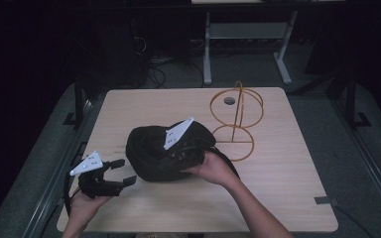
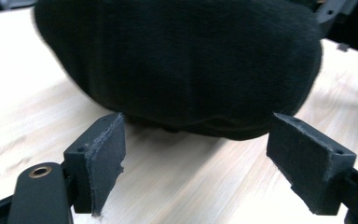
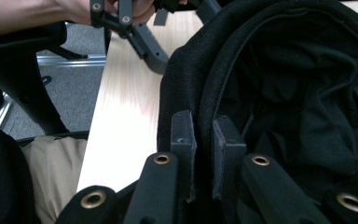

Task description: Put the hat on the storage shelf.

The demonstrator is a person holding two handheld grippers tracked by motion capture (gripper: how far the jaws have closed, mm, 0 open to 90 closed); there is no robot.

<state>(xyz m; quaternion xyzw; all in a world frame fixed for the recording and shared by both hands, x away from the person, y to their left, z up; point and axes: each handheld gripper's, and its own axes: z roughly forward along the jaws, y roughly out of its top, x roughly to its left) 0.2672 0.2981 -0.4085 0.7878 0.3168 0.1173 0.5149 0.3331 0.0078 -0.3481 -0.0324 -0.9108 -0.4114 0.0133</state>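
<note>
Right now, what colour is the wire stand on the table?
Orange; the wire stand shows best in the high view.

One black hat (image 1: 151,151); one orange wire stand (image 1: 235,121); one wooden table (image 1: 287,178); two grippers, the left gripper (image 1: 121,171) and the right gripper (image 3: 204,135); two hands, a left hand (image 1: 85,204) and a right hand (image 1: 216,168).

No text, label, brand, number or sign can be read on anything in these views.
</note>
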